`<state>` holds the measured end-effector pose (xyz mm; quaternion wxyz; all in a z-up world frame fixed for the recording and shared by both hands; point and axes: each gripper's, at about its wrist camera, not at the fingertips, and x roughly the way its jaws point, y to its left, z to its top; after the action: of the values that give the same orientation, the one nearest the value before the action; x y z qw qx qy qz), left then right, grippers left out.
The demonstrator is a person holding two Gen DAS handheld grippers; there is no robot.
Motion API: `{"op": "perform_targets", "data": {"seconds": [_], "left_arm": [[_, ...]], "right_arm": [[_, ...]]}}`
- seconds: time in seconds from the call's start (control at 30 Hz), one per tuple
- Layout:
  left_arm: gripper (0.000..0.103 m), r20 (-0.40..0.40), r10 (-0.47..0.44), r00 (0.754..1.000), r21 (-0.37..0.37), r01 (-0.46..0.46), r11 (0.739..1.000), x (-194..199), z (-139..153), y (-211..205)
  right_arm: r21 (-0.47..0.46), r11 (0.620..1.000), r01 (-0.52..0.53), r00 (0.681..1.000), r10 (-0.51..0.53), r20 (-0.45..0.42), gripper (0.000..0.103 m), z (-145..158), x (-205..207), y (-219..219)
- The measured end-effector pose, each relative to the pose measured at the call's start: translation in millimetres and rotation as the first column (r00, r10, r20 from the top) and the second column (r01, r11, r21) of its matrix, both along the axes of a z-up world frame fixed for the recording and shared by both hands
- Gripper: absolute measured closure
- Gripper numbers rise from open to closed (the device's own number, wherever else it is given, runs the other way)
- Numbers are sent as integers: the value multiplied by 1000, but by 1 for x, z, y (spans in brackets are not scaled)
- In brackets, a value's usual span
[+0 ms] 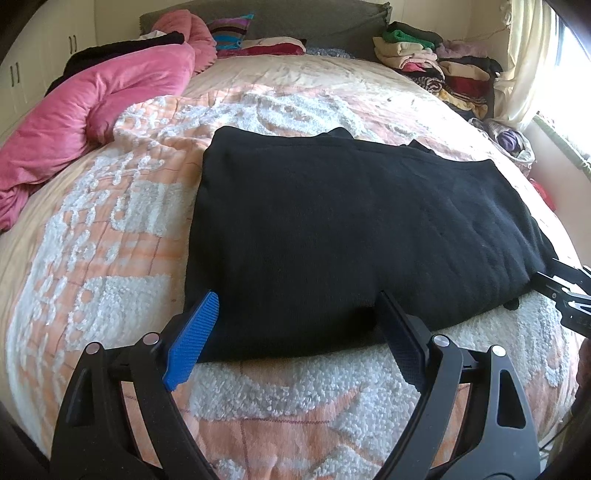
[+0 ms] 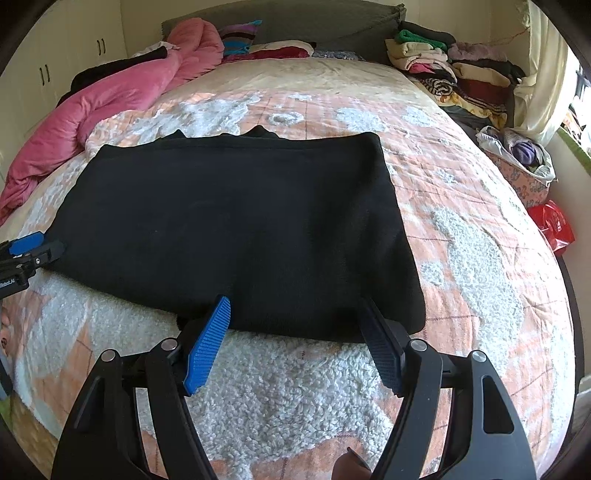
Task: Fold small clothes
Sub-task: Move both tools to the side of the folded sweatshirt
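A black garment (image 1: pixel 351 229) lies folded flat in a wide rectangle on the orange-and-white bedspread (image 1: pixel 110 258). My left gripper (image 1: pixel 297 299) stands open at the left part of the garment's near edge. Its blue pad (image 1: pixel 192 339) and dark pad (image 1: pixel 400 339) sit apart on either side of a stretch of cloth. In the right wrist view the same garment (image 2: pixel 236 221) fills the middle. My right gripper (image 2: pixel 293 302) is open over the right part of the near edge, pads wide and not pinching. Each gripper shows at the side of the other's view: right gripper (image 1: pixel 570 299), left gripper (image 2: pixel 26 251).
A pink duvet (image 1: pixel 92 110) is bunched along the bed's left side. Folded clothes (image 1: pixel 436 62) are stacked at the far right by the headboard (image 1: pixel 295 18). A basket of clothes (image 2: pixel 524 162) and a red bag (image 2: pixel 552 225) sit beside the bed on the right, under a curtain (image 2: pixel 539 74).
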<state>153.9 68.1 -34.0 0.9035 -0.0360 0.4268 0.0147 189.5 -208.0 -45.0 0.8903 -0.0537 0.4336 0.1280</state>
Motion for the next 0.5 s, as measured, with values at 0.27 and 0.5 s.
{"op": "perform_targets", "data": {"seconds": [0.27,0.5], "left_arm": [[20,7,21,1000,-4,-21,1000,-10,6,9],[11,33,69,997,22,-69,997,-15,12,23]], "right_arm": [[6,998,-60,998,60,35,23,11,-10,21],[-13,992,-129,989,130,74,15,22,-18,46]]}}
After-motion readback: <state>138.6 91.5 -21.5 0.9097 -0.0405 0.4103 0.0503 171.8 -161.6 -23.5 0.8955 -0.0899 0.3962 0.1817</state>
